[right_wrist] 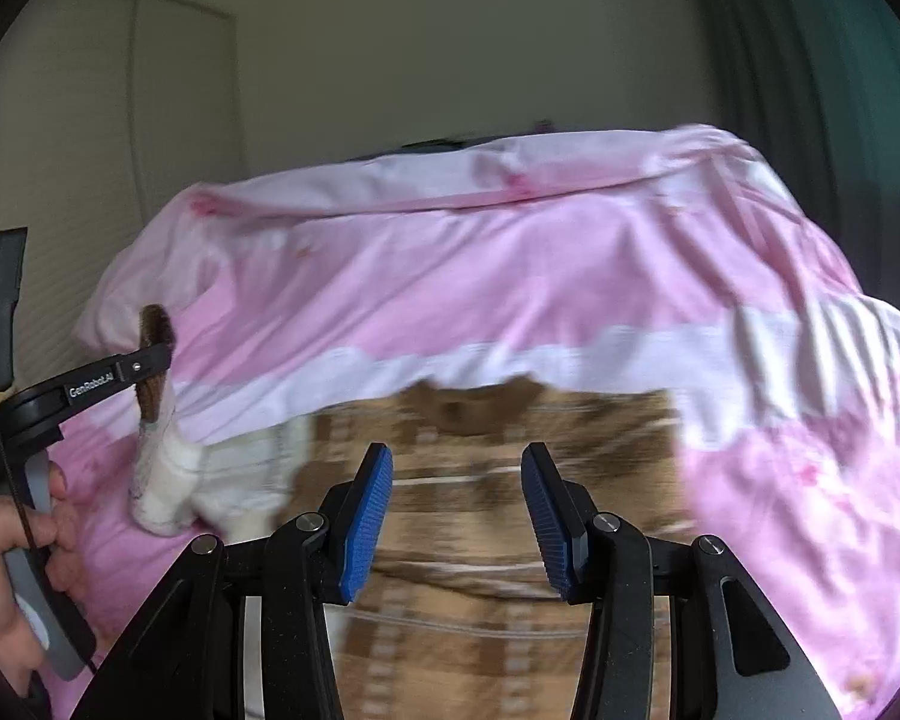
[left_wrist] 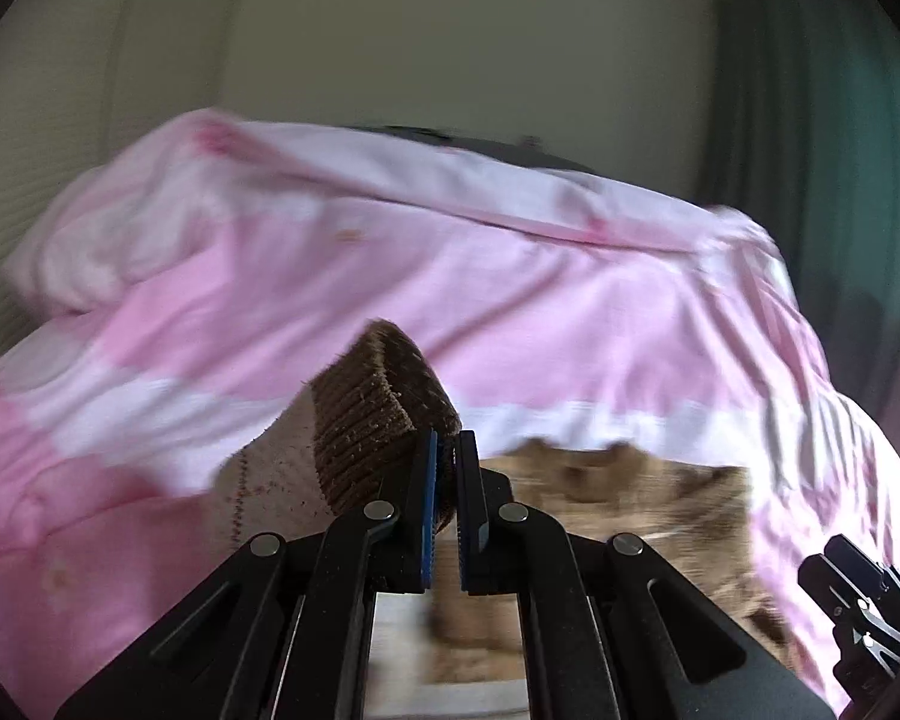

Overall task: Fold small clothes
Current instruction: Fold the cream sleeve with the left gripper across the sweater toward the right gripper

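Note:
My left gripper (left_wrist: 445, 450) is shut on a sock (left_wrist: 366, 420) with a brown ribbed cuff and a cream foot. The right wrist view shows that left gripper (right_wrist: 153, 360) from the side, the sock (right_wrist: 162, 480) hanging from it with the cream foot trailing onto the bed. My right gripper (right_wrist: 457, 468) stands open with nothing between its blue pads (right_wrist: 366, 516), above a brown checked cloth (right_wrist: 486, 540). The same cloth (left_wrist: 642, 516) lies below and right of the left gripper, where the right gripper's black frame (left_wrist: 864, 606) shows at the edge.
A rumpled pink and white duvet (right_wrist: 510, 276) covers the bed and rises behind the cloth. A person's hand (right_wrist: 6, 546) grips the left tool's handle. A pale wall and a green curtain (left_wrist: 834, 120) stand beyond the bed.

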`<state>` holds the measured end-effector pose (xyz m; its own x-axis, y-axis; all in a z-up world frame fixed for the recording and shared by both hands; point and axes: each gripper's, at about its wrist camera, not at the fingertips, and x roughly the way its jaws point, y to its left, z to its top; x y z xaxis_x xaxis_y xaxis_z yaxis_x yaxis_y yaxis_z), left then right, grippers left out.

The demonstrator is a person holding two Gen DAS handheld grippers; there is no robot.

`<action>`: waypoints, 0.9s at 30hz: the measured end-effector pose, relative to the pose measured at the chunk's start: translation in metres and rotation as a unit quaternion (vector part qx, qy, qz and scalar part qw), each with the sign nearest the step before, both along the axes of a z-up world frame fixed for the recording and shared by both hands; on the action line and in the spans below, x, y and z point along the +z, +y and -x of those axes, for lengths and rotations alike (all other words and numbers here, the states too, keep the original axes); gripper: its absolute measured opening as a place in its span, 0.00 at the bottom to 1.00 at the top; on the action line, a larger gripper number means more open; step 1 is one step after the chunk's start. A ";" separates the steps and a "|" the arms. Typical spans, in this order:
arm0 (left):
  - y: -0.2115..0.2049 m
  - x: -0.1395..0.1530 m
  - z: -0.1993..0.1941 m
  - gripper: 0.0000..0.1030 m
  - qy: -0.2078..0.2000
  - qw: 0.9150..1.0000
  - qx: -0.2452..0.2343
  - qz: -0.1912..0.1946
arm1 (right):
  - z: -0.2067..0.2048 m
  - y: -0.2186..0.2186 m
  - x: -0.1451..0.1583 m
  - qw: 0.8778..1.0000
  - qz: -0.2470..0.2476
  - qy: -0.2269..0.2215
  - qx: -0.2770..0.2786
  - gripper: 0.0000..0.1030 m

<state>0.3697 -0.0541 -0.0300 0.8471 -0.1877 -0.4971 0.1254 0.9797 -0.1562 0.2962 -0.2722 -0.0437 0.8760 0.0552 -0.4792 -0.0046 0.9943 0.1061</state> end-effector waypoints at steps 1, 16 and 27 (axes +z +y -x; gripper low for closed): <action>-0.026 0.000 -0.002 0.07 0.001 1.000 -0.017 -0.002 | 0.002 -0.015 0.000 1.000 -0.002 0.000 -0.009 0.45; -0.217 -0.053 -0.019 0.07 0.051 0.990 -0.131 -0.024 | 0.022 -0.159 -0.044 0.994 -0.032 0.044 -0.090 0.45; -0.252 -0.085 -0.021 0.07 0.075 0.985 -0.152 -0.040 | 0.019 -0.169 -0.059 0.993 -0.042 0.056 -0.096 0.45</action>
<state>0.3902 -0.3057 -0.1150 0.6744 -0.3761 -0.6354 0.3957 0.9106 -0.1191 0.2773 -0.4416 -0.1028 0.8158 -0.0639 -0.5748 0.2013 0.9631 0.1785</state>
